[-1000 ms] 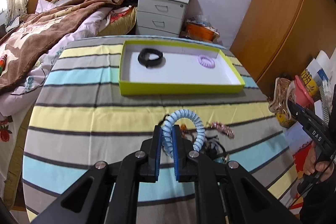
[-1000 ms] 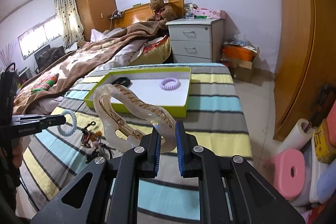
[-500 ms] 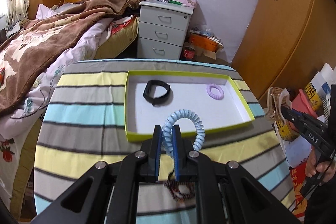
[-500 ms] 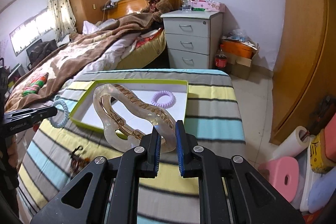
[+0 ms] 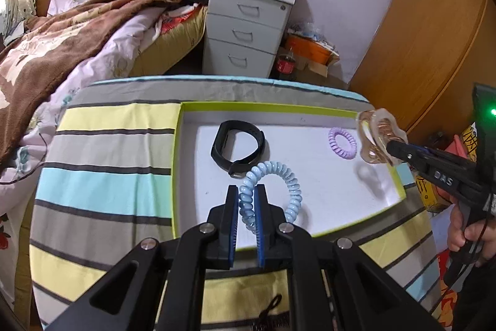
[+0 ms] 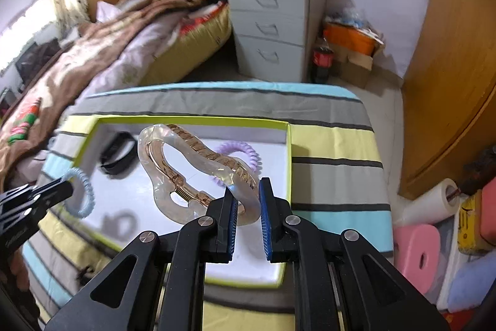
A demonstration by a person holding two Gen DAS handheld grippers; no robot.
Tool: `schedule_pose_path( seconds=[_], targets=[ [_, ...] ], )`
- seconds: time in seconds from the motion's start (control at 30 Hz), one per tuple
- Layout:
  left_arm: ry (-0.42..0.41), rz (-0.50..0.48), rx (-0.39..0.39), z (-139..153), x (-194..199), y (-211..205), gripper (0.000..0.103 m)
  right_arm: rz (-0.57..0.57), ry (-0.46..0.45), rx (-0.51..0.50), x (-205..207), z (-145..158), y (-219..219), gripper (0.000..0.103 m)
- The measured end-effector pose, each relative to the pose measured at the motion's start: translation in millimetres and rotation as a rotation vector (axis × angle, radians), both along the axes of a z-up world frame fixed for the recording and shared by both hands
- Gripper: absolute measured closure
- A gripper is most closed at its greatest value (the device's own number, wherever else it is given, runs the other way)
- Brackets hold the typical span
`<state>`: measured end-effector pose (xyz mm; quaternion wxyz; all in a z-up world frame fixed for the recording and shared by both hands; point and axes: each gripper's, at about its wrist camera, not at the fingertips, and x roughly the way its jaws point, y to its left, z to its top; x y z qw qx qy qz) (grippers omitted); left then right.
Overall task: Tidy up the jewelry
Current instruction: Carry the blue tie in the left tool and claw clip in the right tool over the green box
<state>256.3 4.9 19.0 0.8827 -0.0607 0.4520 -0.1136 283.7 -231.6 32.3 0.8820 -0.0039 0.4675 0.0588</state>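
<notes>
- Both grippers have carried their loads forward from the bare striped cloth to a spot over the green-rimmed tray (image 5: 313,110), which a second ago lay far ahead of them.
- Left gripper (image 5: 247,188): jaws nearly closed, pinching the pale blue spiral hair tie (image 5: 279,176), whose free loop arches up and to the right, above the near half of the tray's white floor.
- Right gripper (image 6: 248,191): jaws narrowly apart, clamped on one end of the clear hair claw (image 6: 186,172) with its rose-gold teeth; the claw stretches away to the far left, hanging over the tray's right part.
- Both tools tip steeply downward. In the left view the right gripper (image 5: 391,146) reaches in from the right edge, a hand (image 5: 465,225) wrapped round its grip.
- Lying in the tray: one black band (image 5: 237,148) left of the middle and one lilac spiral hair tie (image 5: 342,142) to the right, well apart.
- Count: two spiral ties, one claw, one band, one tray.
- Striped tablecloth (image 5: 108,185) spreads under the tray; a small dark trinket (image 5: 269,304) lies on it near the left gripper's frame, too hidden to identify.
</notes>
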Motion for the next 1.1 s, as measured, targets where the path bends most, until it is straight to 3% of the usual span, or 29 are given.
schedule_pose_path(
  seconds=[0.47, 1.1],
  targets=[
    [0.07, 0.01, -0.007, -30, 20, -2, 0.092, -0.055, 0.132, 0.005, 38, -24, -5, 0.089],
    [0.093, 0.023, -0.015, -32, 23, 0, 0.092, -0.054, 0.162, -0.021, 48, -22, -1, 0.087]
  ],
)
